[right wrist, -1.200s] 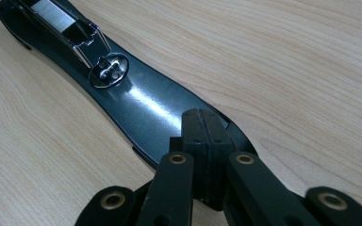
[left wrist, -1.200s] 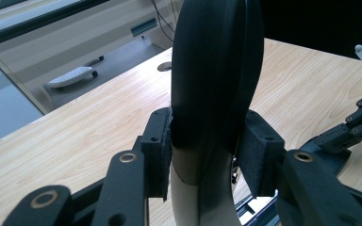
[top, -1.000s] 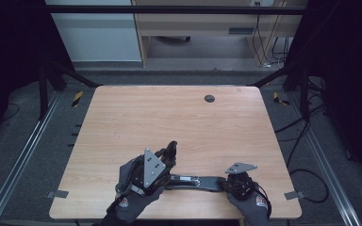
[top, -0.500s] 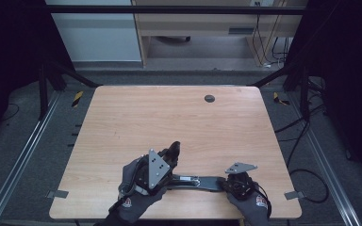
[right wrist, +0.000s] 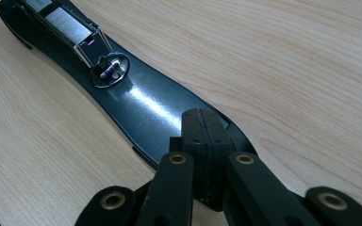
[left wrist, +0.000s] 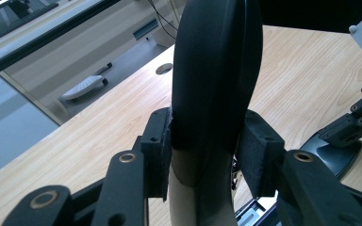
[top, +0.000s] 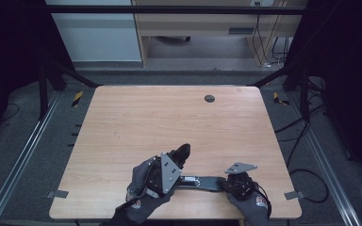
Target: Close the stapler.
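Pinning the stapler's glossy base (right wrist: 141, 108) to the desk (top: 169, 122), right gripper (right wrist: 202, 141) clenched; left gripper (left wrist: 207, 150) clamps the raised lid (left wrist: 217, 66) (rigid, slippery plastic).

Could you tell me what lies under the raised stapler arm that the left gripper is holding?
Under the stapler arm lies the stapler base flat on the table, its metal plate exposed. The right gripper covers the base's end.

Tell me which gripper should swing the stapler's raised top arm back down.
Left. The left gripper is clamped on the top arm, which stands raised. The right gripper, jaws shut, rests its tips on the base lying flat on the table.
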A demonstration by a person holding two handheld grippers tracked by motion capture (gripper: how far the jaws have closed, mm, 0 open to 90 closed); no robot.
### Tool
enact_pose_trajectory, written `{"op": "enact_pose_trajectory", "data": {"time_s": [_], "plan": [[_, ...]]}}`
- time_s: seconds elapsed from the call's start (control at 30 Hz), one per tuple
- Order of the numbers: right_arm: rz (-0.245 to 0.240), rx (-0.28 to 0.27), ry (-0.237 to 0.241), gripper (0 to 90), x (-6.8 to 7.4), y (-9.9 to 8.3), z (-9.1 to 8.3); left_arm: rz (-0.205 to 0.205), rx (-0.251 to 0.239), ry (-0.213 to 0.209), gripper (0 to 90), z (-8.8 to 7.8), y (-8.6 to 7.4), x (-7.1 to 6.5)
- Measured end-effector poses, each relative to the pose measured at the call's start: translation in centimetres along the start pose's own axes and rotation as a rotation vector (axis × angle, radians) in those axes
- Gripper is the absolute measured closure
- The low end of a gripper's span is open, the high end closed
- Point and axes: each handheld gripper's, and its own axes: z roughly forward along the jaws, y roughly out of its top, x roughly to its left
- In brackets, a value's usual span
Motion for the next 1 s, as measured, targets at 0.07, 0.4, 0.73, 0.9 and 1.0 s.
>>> {"op": "enact_pose_trajectory", "data": {"time_s": [0.07, 0.4, 0.73, 0.9, 1.0], "plan": [[0.001, 0.000, 0.000, 90.0, 0.0, 0.0, 0.0, 0.009, 0.001, 0.003, 58.3, 0.1, 0.0, -0.2], [0.003, 0.002, -0.001, 90.0, 0.0, 0.0, 0.0, 0.040, 0.002, 0.014, 58.4, 0.4, 0.1, -0.8], [-0.002, 0.001, 0.000, 90.0, 0.0, 0.0, 0.0, 0.060, 0.002, 0.024, 58.6, 0.6, 0.2, -1.3], [-0.001, 0.001, 0.001, 90.0, 0.0, 0.0, 0.0, 0.073, 0.004, 0.030, 58.5, 0.8, 0.2, -1.7], [0.000, -0.001, 0.000, 90.0, 0.0, 0.0, 0.0, 0.081, 0.006, 0.033, 58.5, 0.9, 0.3, -1.8]]}}
